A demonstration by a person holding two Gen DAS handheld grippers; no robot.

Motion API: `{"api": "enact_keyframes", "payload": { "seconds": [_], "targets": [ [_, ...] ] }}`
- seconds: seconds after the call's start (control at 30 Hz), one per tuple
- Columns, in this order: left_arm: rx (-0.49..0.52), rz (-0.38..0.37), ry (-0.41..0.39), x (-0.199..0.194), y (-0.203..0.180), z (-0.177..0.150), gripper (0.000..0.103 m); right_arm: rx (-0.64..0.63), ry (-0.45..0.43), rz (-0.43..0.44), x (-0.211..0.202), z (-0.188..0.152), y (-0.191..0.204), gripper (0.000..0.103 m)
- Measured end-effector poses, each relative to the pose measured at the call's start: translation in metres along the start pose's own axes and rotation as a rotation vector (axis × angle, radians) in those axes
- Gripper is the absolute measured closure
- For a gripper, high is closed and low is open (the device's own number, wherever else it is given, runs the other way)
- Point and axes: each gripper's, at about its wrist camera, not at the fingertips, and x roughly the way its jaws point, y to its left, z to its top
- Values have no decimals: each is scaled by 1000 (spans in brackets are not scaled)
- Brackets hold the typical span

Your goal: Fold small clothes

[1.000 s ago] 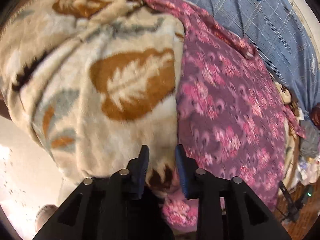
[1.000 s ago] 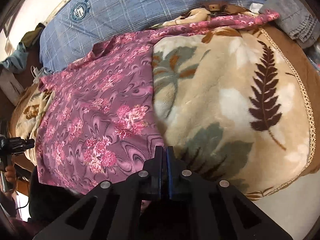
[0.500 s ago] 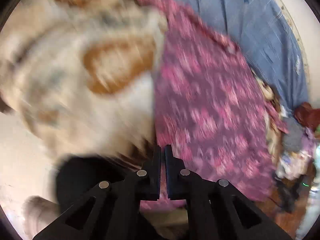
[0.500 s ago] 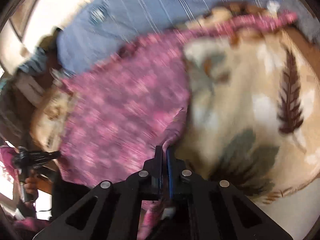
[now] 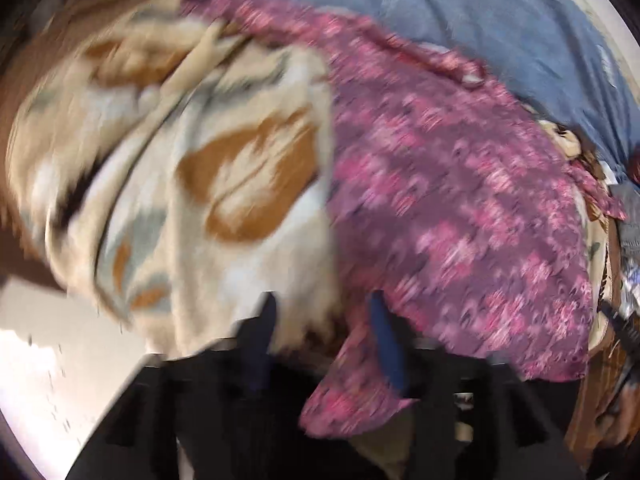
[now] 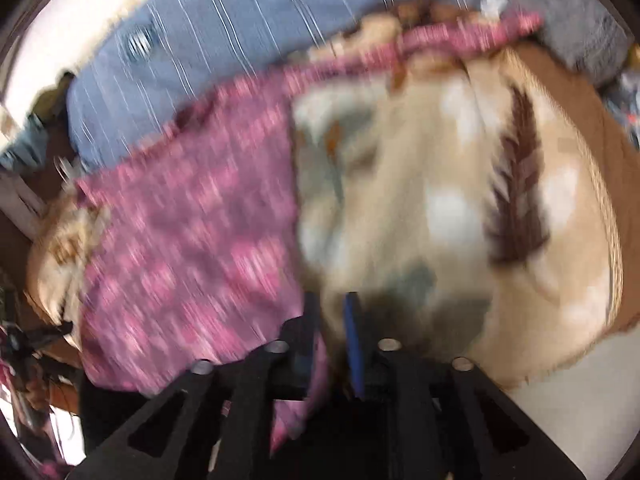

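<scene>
A purple-pink floral garment (image 5: 460,208) lies spread on a cream leaf-print blanket (image 5: 200,168). Both views are motion-blurred. My left gripper (image 5: 324,320) is open, its fingers wide apart at the garment's near edge, and a loose corner of the garment (image 5: 352,400) hangs over the gripper body. In the right wrist view the same garment (image 6: 192,240) lies left of the blanket (image 6: 440,220). My right gripper (image 6: 332,320) is open with a narrow gap, and a garment corner (image 6: 304,400) drapes beside its left finger.
A blue checked cloth (image 5: 480,12) lies beyond the garment, also in the right wrist view (image 6: 240,40). A grey garment (image 6: 572,28) sits at far right. Pale floor (image 5: 40,380) lies below the blanket edge. Clutter lies at the right edge (image 5: 624,280).
Both grippers were shut half a second ago and have opened. The garment corners have dropped loose against the grippers. Both cameras are still moving.
</scene>
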Motion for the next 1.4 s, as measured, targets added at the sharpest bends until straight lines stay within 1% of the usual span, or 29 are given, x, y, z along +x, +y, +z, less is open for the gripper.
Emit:
{"api": "enact_keyframes", "payload": {
  "seconds": [0.03,0.07,0.17,0.23,0.27,0.3,0.33,0.37,0.4,0.43,0.47,0.53,0.57,0.6,0.63,0.7,0.8,0.87,0.9,1.0,1.03,1.07,1.1,1.13,1.2,1.27,1.33,1.37,1.4],
  "targets": [
    [15,10,-13,-3,-9,4,50,8,-17,18,0,7,2,56],
    [39,12,-19,0,-21,14,50,17,-33,38,3,15,5,51],
    [68,21,-24,14,-45,26,50,7,-38,73,24,32,18,51],
    [94,49,0,33,-59,33,50,2,-35,107,42,40,26,52],
    [110,66,6,43,-65,35,50,-3,-39,128,48,43,29,53],
    [123,117,16,56,-69,34,50,-14,-47,142,53,45,32,53],
    [132,155,40,71,-69,32,50,-39,-46,128,59,46,35,53],
    [141,174,69,85,-69,29,47,-72,-22,92,67,43,39,54],
    [145,167,7,84,-68,25,44,-106,31,36,78,42,41,57],
    [152,166,-4,82,-68,24,44,-126,72,6,85,40,40,58],
    [166,165,7,83,-70,23,44,-132,53,23,78,40,38,56],
    [176,143,11,83,-69,21,44,-91,56,21,61,46,28,56],
    [177,132,14,82,-68,20,44,-65,40,28,52,50,20,56],
    [180,126,15,82,-67,19,44,-41,13,34,41,54,12,53],
    [180,126,16,83,-67,19,44,-23,-12,32,32,60,5,51],
    [171,135,22,83,-64,23,43,-19,-17,33,29,70,0,49],
    [161,154,28,88,-69,25,41,-26,9,108,51,85,10,49],
    [152,151,32,79,-62,24,41,-22,32,166,75,90,22,50],
    [146,144,36,79,-61,24,41,-24,43,172,85,91,27,51],
    [134,129,44,79,-59,26,41,-60,61,68,113,91,40,49],
    [134,130,46,80,-60,26,41,-69,55,54,115,89,42,50],
    [134,133,46,80,-60,26,41,-88,43,43,114,88,43,72],
    [134,138,48,80,-61,26,41,-121,36,34,111,87,46,97],
    [132,141,53,80,-61,26,41,-154,46,32,109,85,49,101],
    [126,127,63,77,-61,26,41,-196,23,15,95,83,52,101],
    [128,123,61,78,-60,26,40,-218,-34,-21,79,86,47,102],
    [132,135,60,82,-60,26,40,-188,12,-136,90,94,27,103],
    [133,141,61,80,-62,26,40,-161,34,-152,93,96,18,102],
    [137,141,62,79,-63,25,40,-110,50,-126,91,96,7,95]
  ]
}}
